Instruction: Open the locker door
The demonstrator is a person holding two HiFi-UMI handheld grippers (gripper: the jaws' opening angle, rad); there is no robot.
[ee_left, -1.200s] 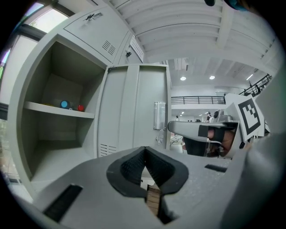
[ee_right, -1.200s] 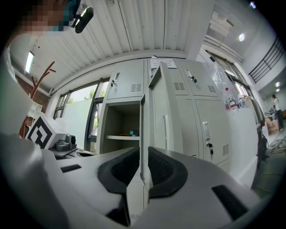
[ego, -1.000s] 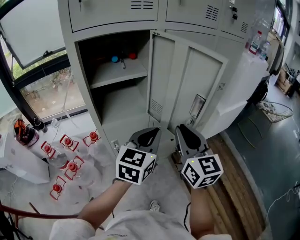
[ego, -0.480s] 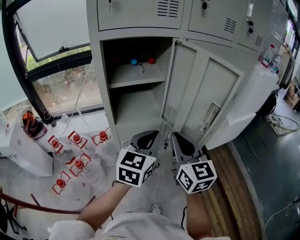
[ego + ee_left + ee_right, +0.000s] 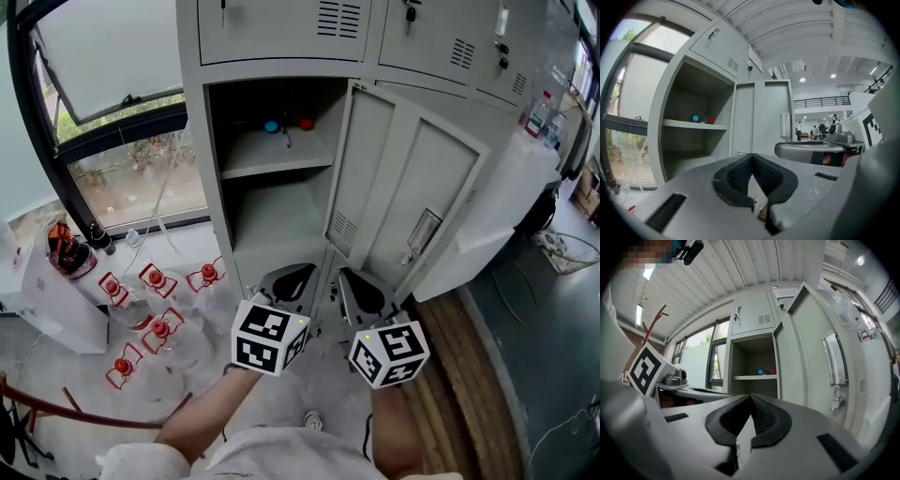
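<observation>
The grey locker door (image 5: 412, 178) stands swung open to the right, showing its inner face with a metal handle plate (image 5: 422, 231). The open compartment has a shelf (image 5: 272, 155) carrying a small blue thing (image 5: 271, 125) and a red one (image 5: 306, 123). My left gripper (image 5: 291, 279) and right gripper (image 5: 361, 289) hover side by side low before the locker, apart from the door. Both are shut on nothing: the dark pads meet in the left gripper view (image 5: 752, 157) and the right gripper view (image 5: 751, 397). The door (image 5: 811, 348) with its handle (image 5: 836, 359) rises right of the right gripper.
Clear bottles with red caps (image 5: 155, 328) lie on the floor at left beside a white box (image 5: 47, 314). A window (image 5: 122, 56) fills the left wall. Wooden planks (image 5: 450, 384) lie on the floor at right. More shut lockers (image 5: 281, 23) sit above.
Both grippers have drawn back a little from the open door, the right one away from the handle and shifted left. The door stays open.
</observation>
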